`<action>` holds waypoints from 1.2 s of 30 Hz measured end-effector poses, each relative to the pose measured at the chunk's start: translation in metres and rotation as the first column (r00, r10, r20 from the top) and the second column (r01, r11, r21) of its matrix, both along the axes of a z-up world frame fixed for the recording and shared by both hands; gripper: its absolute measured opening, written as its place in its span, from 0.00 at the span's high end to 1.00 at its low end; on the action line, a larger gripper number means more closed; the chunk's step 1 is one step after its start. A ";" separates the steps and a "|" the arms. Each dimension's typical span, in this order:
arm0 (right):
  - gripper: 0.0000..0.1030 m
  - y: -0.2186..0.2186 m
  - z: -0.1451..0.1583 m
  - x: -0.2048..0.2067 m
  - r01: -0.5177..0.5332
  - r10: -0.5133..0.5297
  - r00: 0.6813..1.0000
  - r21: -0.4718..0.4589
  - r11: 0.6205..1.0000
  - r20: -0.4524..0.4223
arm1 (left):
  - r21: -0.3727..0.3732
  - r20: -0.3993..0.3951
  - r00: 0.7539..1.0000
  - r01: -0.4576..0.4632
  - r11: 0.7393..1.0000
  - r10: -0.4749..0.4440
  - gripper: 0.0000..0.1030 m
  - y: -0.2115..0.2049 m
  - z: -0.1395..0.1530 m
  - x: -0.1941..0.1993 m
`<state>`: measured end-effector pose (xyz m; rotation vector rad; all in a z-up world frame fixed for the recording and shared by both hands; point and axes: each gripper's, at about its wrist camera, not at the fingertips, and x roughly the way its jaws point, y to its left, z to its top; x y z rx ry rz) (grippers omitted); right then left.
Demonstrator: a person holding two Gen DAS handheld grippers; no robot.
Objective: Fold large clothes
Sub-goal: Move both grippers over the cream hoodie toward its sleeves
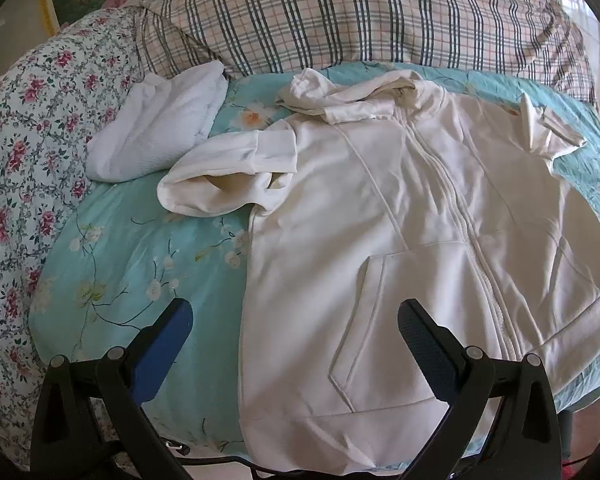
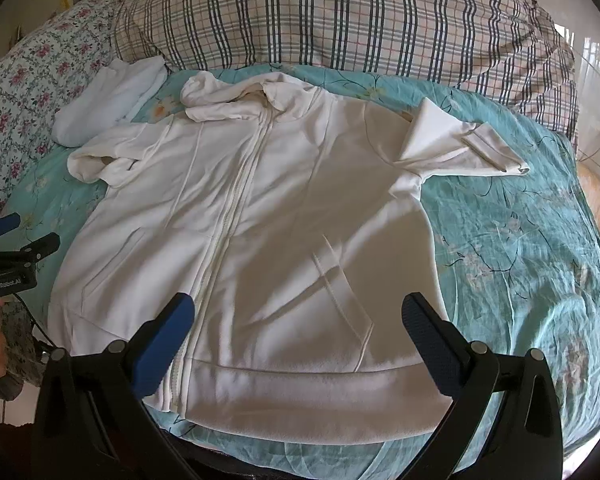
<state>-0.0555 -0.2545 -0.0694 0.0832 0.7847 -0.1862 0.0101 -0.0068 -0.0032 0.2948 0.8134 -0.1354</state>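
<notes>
Hem nearest; hoodie point(image 2: 260, 208) hood far.

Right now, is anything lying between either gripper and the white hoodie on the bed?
Nothing visible. The hoodie lies spread flat, zipper up, directly ahead of both the left gripper and the right gripper, both open and empty. The folded white towel sits off by the plaid pillow, apart from the hoodie's body.
</notes>
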 end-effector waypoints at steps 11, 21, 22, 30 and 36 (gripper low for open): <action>0.00 0.002 -0.003 0.006 0.002 -0.002 1.000 -0.033 0.999 -0.026 | -0.006 -0.013 1.000 0.001 1.000 -0.001 0.00 -0.005 -0.003 0.006; 0.00 -0.020 -0.004 0.011 0.027 -0.027 1.000 0.016 1.000 0.000 | -0.037 -0.048 0.999 0.006 0.999 -0.007 0.00 -0.009 -0.010 0.017; 0.00 -0.024 -0.004 0.011 0.031 -0.031 1.000 0.029 0.999 0.003 | -0.037 -0.049 0.999 0.004 0.999 -0.006 0.00 -0.009 -0.010 0.019; 0.00 -0.077 0.006 0.018 0.115 -0.117 0.990 0.042 0.993 0.074 | -0.042 -0.096 0.995 -0.020 0.999 0.016 0.01 -0.014 -0.016 0.041; 0.00 -0.132 0.006 0.033 0.172 -0.188 0.978 0.161 0.972 0.094 | -0.081 -0.127 0.991 -0.041 0.996 0.030 0.01 -0.016 -0.023 0.063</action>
